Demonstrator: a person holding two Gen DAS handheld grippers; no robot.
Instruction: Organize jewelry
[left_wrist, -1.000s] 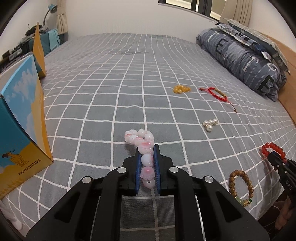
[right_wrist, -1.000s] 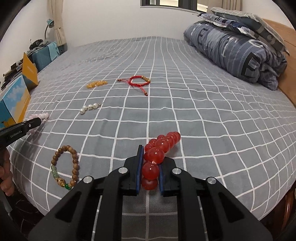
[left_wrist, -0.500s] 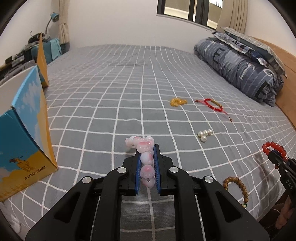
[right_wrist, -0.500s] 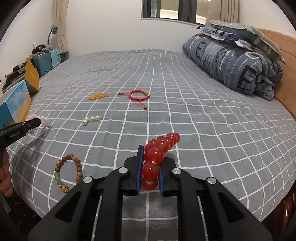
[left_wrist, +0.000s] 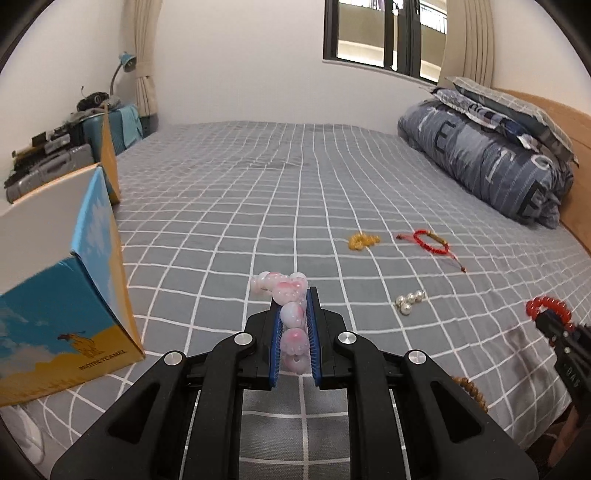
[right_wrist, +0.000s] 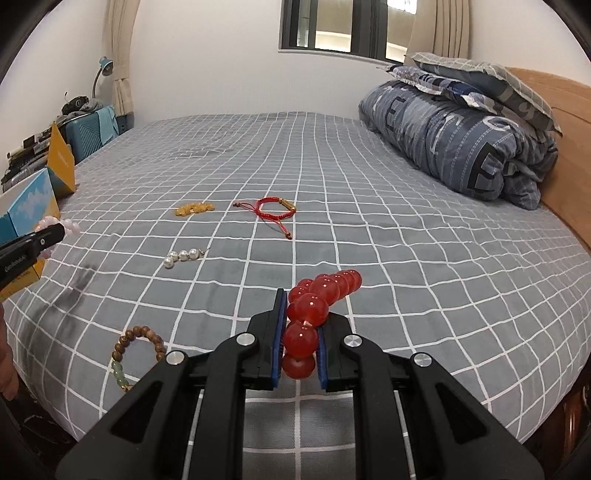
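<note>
1. Far left: the open blue-and-yellow box (left_wrist: 74, 295) sits on the near-left edge of the grey checked bed (left_wrist: 295, 206). I'm guessing that's where the jewelry goes, though its inside isn't visible.
2. Left gripper (left_wrist: 294, 317): pinched narrow on the pink bead bracelet (left_wrist: 290, 306), held up off the bed just right of the box. To do this bit well I'd carry it over the box rim and only let go once it's low inside, so the beads don't bounce out.
3. That bracelet's long axis runs straight along the fingers, pointing away toward the far wall, and the free end curls off to the left.
4. Middle of the bed, not picked up: yellow bead piece (right_wrist: 194, 209), pearl string (right_wrist: 183, 256), red cord bracelet (right_wrist: 275, 208), plus the wooden bead bracelet (right_wrist: 138, 349) near the front edge.
5. Right gripper (right_wrist: 298, 325): clamped narrow on the red bead bracelet (right_wrist: 319, 295), also in the air, well apart from the box. Its long axis follows the fingers too, with the tip leaning far-right.
</note>
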